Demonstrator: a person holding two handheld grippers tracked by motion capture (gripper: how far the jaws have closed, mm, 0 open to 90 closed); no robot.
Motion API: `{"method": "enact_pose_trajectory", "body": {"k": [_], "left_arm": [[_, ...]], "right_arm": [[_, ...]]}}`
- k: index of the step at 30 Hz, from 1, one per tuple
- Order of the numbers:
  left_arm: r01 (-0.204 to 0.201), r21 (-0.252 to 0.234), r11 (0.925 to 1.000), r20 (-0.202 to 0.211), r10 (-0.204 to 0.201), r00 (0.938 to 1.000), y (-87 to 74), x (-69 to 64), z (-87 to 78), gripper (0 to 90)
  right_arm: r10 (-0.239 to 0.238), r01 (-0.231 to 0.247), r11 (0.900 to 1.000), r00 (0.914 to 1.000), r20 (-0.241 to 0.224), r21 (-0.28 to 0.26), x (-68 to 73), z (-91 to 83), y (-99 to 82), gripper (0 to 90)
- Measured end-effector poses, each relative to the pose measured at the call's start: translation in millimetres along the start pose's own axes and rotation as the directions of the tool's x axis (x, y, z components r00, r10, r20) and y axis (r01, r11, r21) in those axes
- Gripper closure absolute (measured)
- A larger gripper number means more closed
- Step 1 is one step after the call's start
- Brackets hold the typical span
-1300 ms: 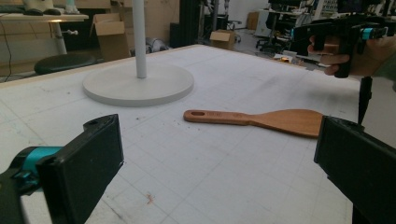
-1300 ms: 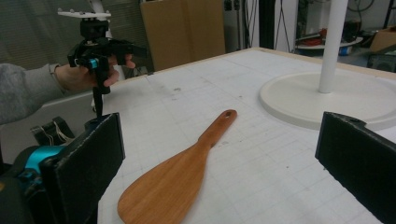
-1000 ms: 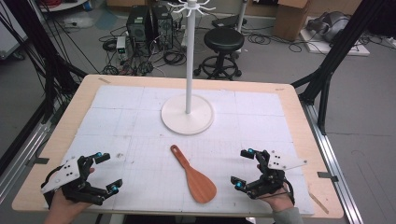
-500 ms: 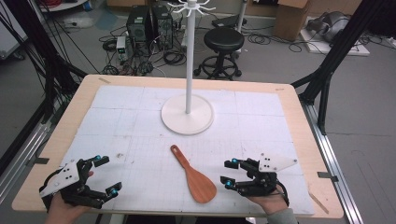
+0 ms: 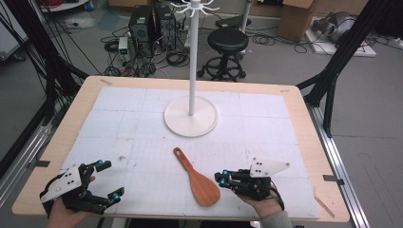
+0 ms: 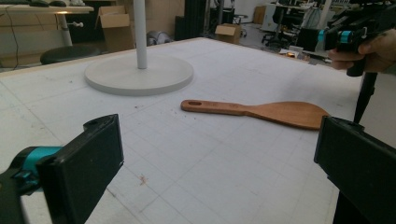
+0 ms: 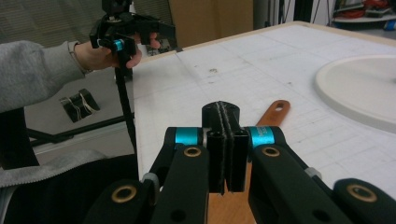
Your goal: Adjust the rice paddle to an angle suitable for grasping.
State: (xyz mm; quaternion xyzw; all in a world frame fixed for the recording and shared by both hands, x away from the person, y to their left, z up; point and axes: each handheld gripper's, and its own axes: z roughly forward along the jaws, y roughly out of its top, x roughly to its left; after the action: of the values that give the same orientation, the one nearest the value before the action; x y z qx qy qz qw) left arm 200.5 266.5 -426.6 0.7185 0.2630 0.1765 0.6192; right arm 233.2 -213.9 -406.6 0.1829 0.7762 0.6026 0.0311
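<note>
A wooden spatula (image 5: 197,178) lies flat on the white mat, handle toward the white stand (image 5: 178,118), blade toward the front edge. My right gripper (image 5: 221,179) lies level just right of the blade and points left at it. Its jaws have just been closing and now meet, with nothing between them. In the right gripper view the spatula handle (image 7: 273,112) runs on past the shut right gripper (image 7: 225,140). My left gripper (image 5: 108,179) rests at the front left, open and empty, well apart from the spatula (image 6: 261,112).
The stand's round base (image 6: 140,74) sits mid-table with its pole rising out of the high view. The white mat (image 5: 142,142) leaves a wooden table border (image 5: 304,142) all around. A stool (image 5: 228,42) and computer boxes stand on the floor behind.
The right gripper moved left toward the spatula blade, turned to point left, and its jaws went from wide apart to shut. The left gripper stayed put.
</note>
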Motion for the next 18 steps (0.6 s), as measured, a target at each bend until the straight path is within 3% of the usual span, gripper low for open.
{"method": "enact_pose_trajectory", "body": {"k": [2,7,10,11,13,18], "left_arm": [[-0.003,0.0,1.0,0.002,0.003,1.0,0.2,-0.1,0.1,1.8],[-0.001,-0.005,1.0,-0.004,0.001,1.0,1.0,0.6,-0.6,1.9],[0.007,-0.026,0.9996,-0.011,-0.008,0.9999,2.9,1.5,-3.0,1.9],[0.007,-0.026,0.9996,-0.011,-0.008,0.9999,2.9,1.5,-3.0,1.8],[0.012,-0.023,0.9997,-0.013,-0.013,0.9998,1.8,2.7,-3.9,1.8],[0.012,-0.02,0.9997,-0.012,-0.012,0.9998,1.0,3.5,-4.8,1.9]], "right_arm": [[0.006,-0.006,0.9989,1.0,0.0,0.047,3.0,13.0,-2.6,89.5],[0.01,-0.009,0.9965,0.9999,-0.01,0.083,4.6,30.2,-3.2,89.5],[-0.009,0.009,0.9913,1.0,-0.001,0.131,3.3,55.3,-3.2,89.6],[-0.009,0.009,0.9913,1.0,-0.001,0.131,3.3,55.3,-3.2,89.6],[-0.049,0.042,0.9847,0.9982,0.036,0.169,3.7,75.7,-4.5,89.8],[-0.021,0.017,0.9753,0.9997,0.013,0.22,0.3,100.2,-3.3,89.9]]}}
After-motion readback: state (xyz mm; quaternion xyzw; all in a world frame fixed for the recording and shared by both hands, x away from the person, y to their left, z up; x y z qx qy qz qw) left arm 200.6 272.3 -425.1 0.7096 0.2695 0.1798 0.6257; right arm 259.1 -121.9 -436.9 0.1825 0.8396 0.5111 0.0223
